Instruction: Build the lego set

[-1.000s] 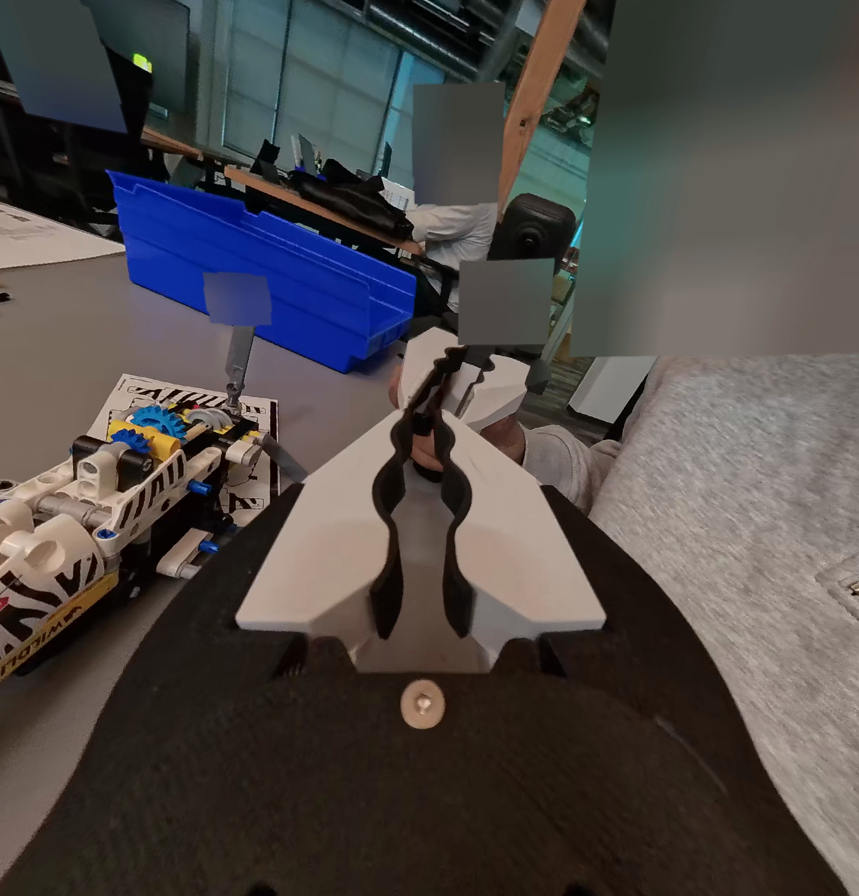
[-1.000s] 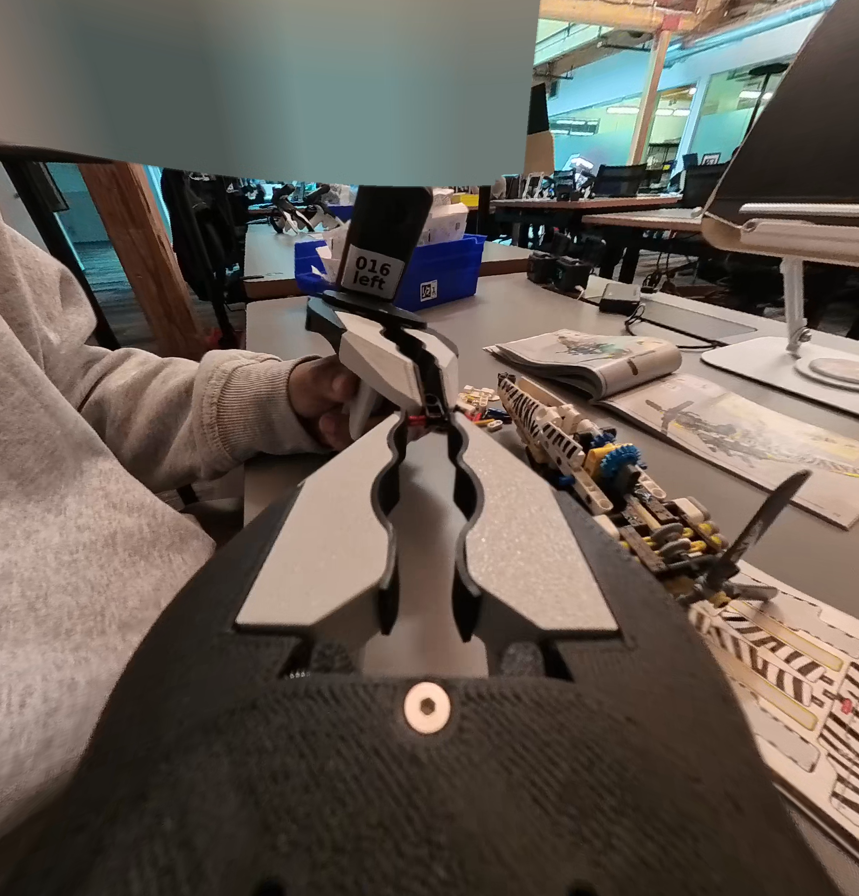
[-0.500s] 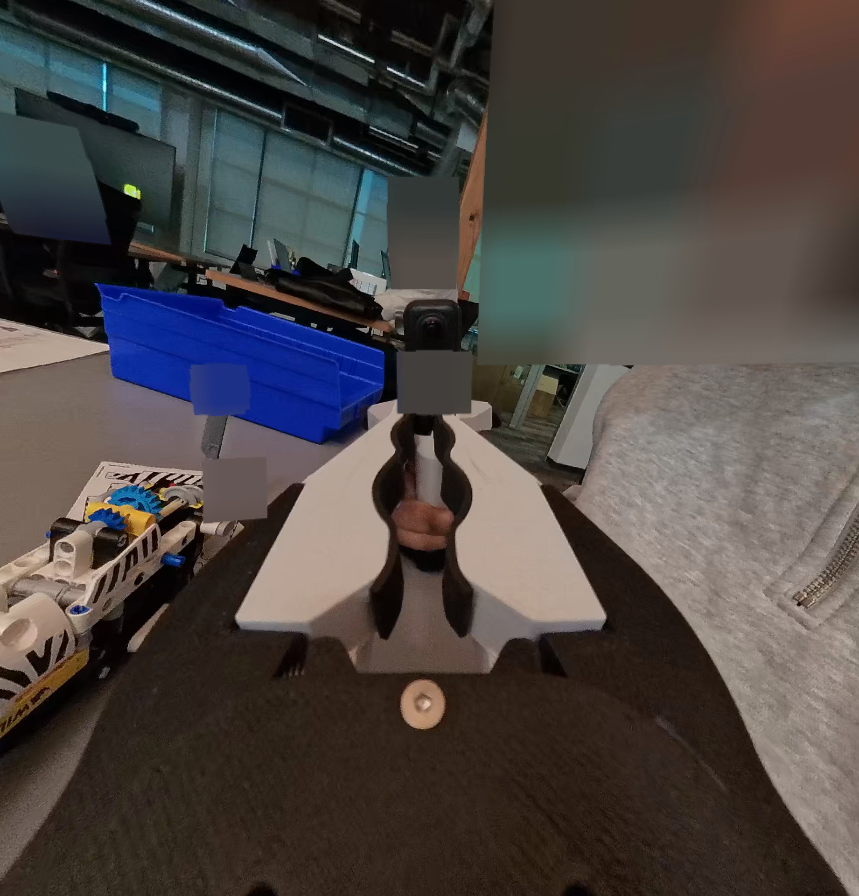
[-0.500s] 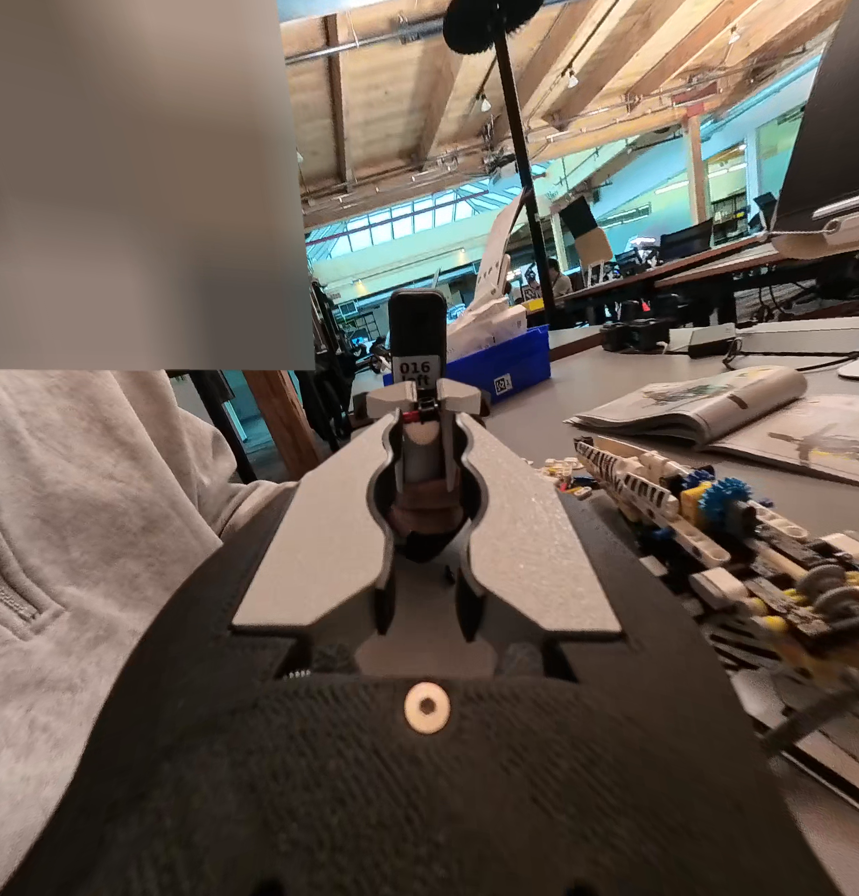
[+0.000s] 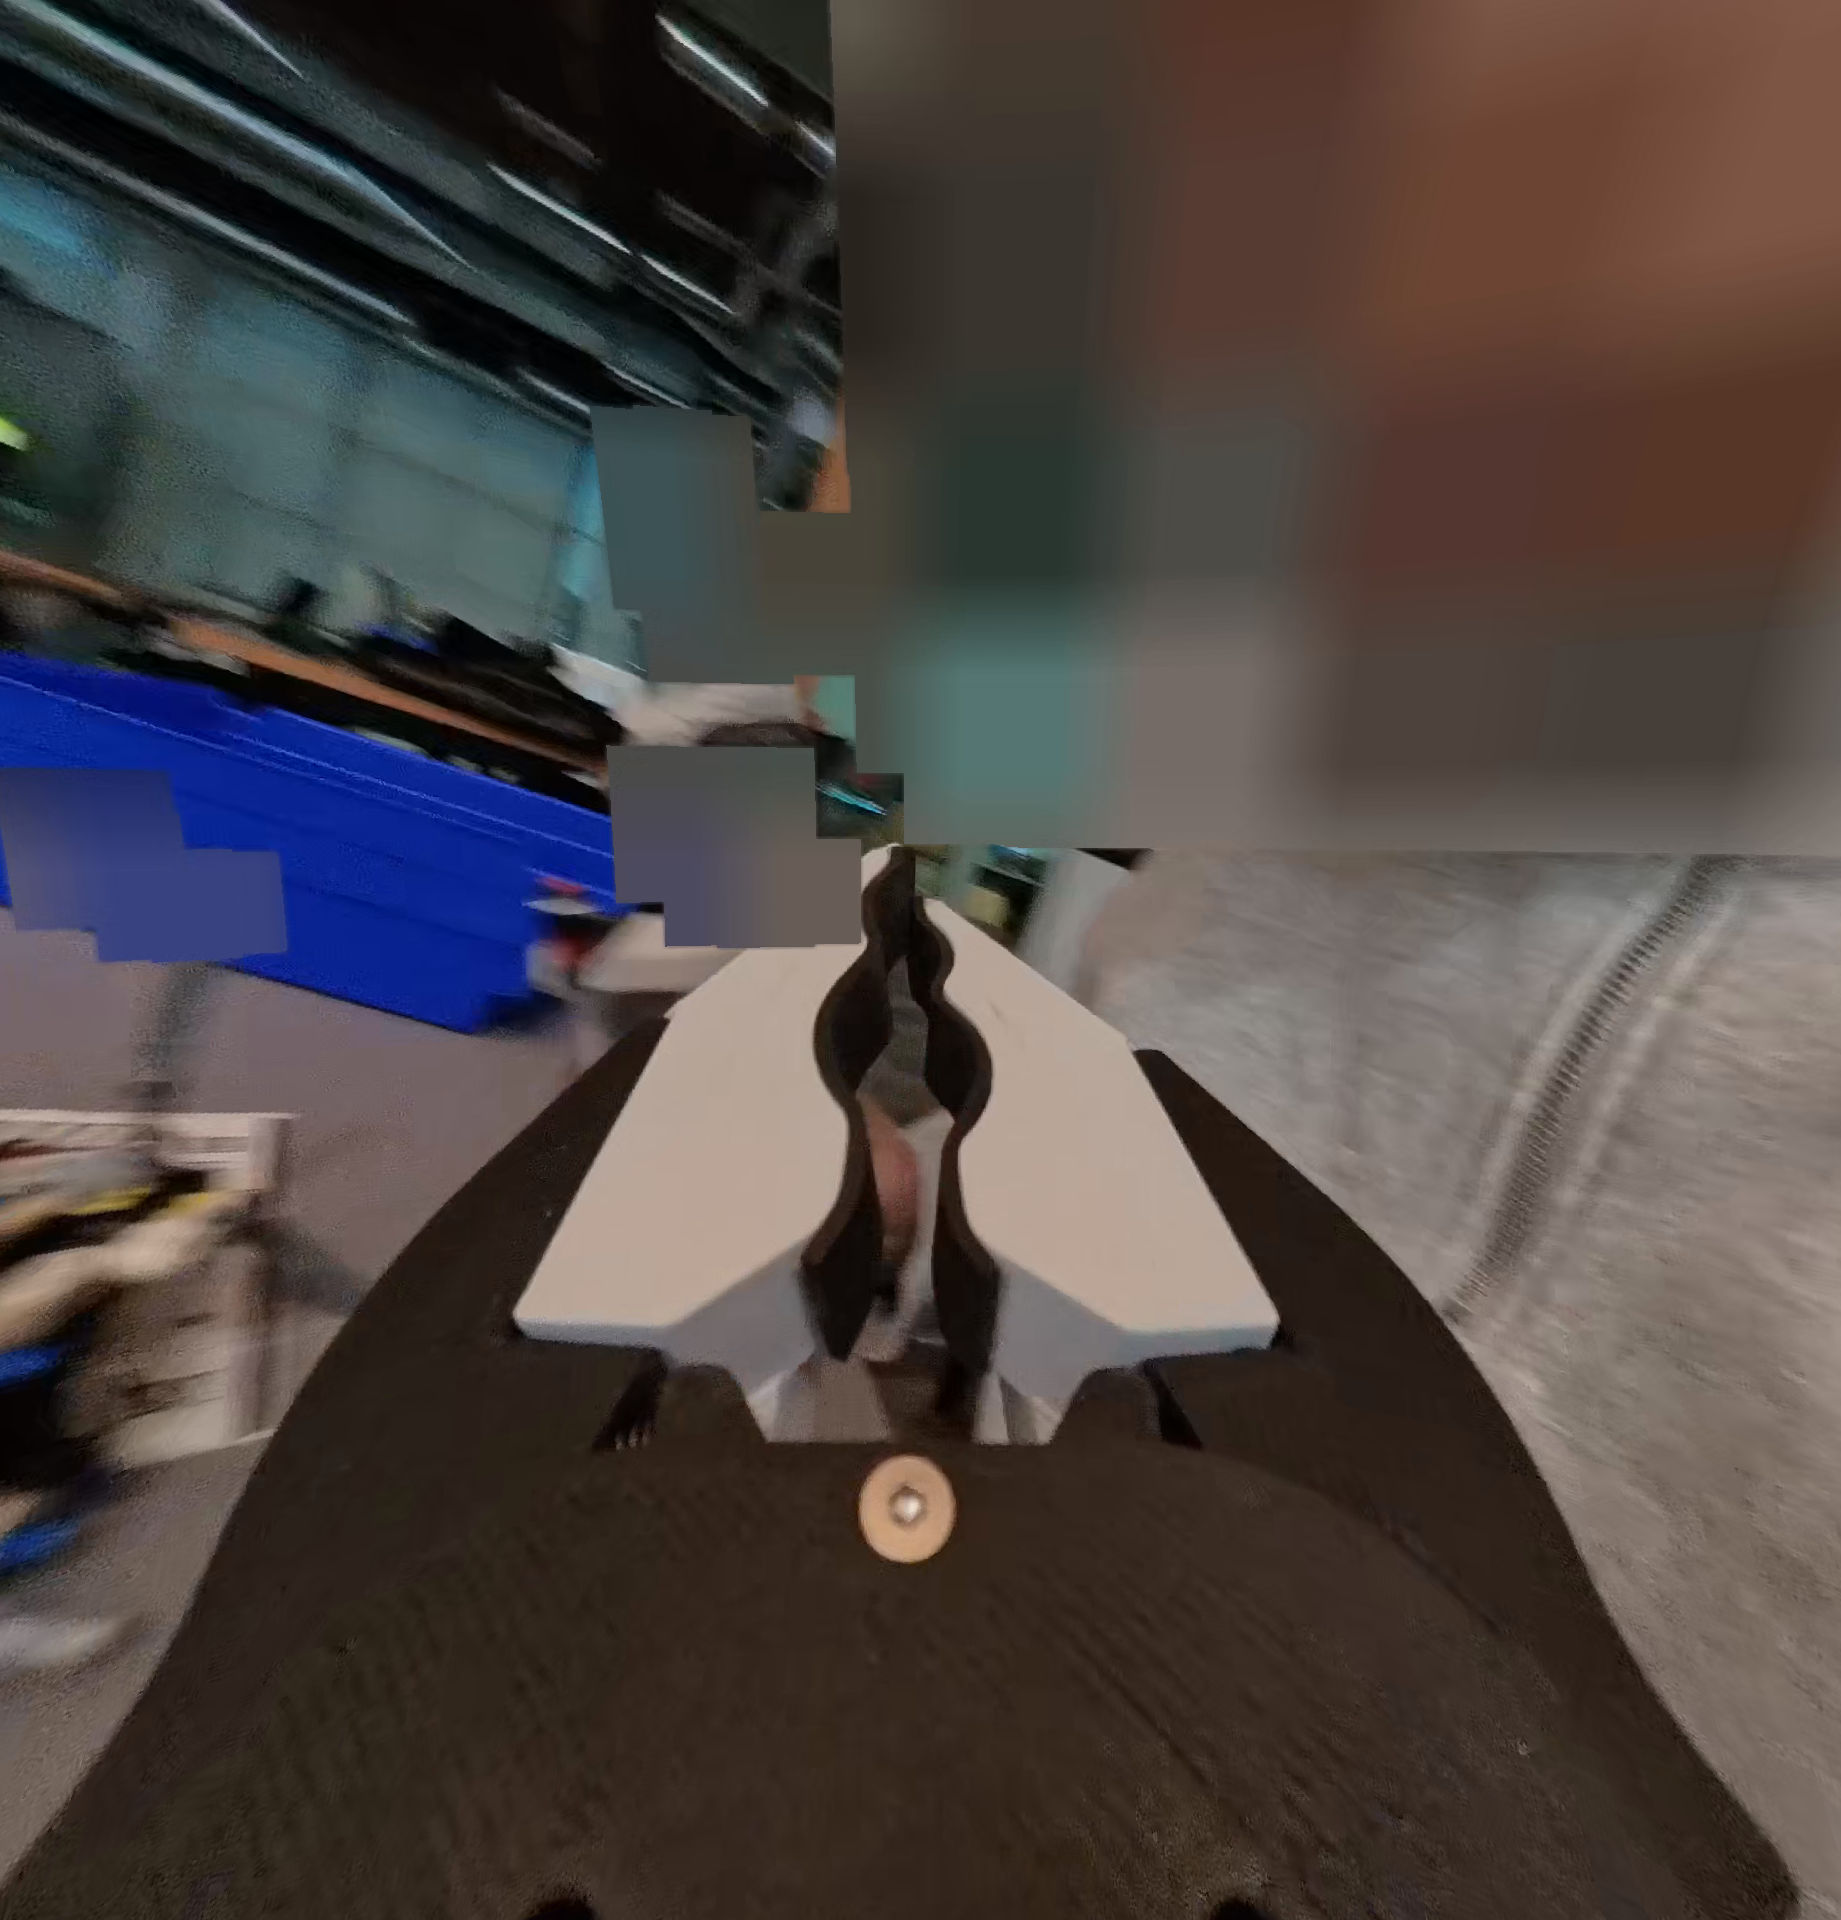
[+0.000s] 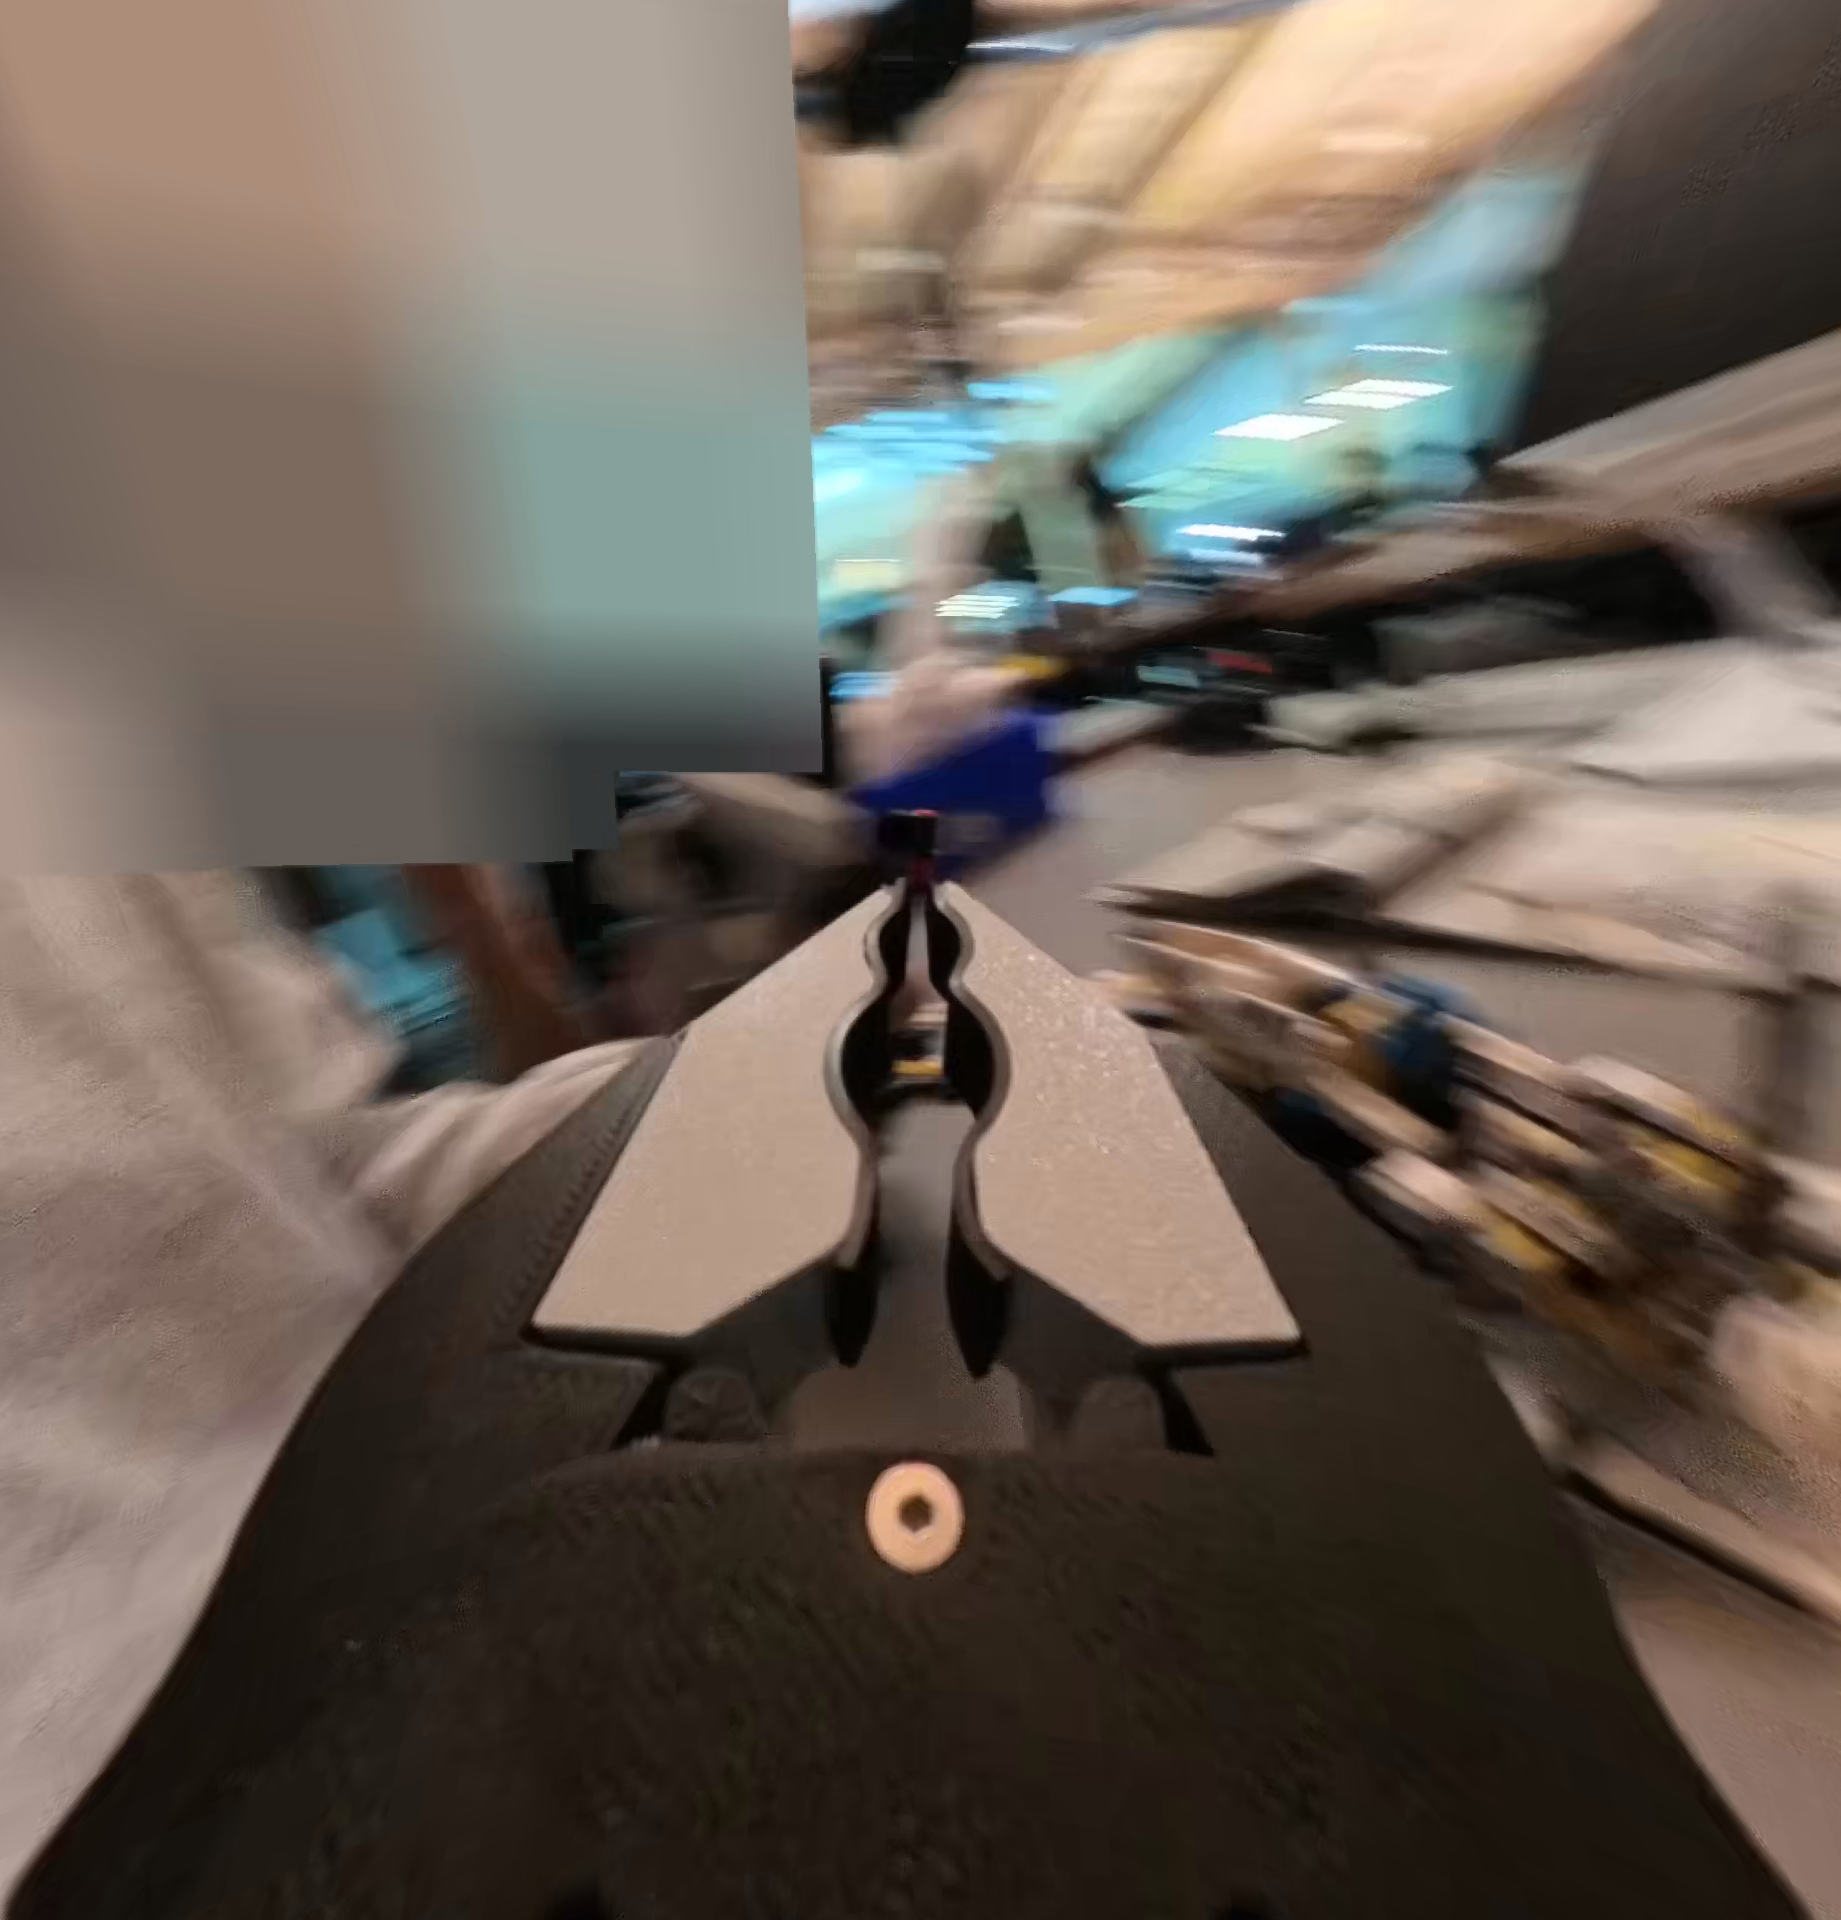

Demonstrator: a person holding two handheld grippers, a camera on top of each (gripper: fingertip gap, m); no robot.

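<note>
Both views are motion-blurred. My left gripper (image 5: 900,862) has its jaws closed together at the tips, and I see nothing between them. My right gripper (image 6: 916,894) is shut on a small black and red lego piece (image 6: 908,831) that sticks out past its tips. The partly built lego model, white with zebra stripes and yellow and blue parts, lies on the grey table: at the lower left in the left wrist view (image 5: 74,1236) and to the right of the right gripper in the right wrist view (image 6: 1467,1122). Neither gripper touches the model.
A blue bin (image 5: 355,852) stands on the table behind the model and shows far off in the right wrist view (image 6: 968,769). Open instruction booklets (image 6: 1518,821) lie at the far right. A person's grey sweatshirt (image 5: 1518,1195) is close beside both grippers. There is about 5 cm between the tips of the two grippers.
The grippers, tip to tip half a second ago, have swung apart. The left gripper has left the right wrist view, and the small piece stays in the right gripper.
</note>
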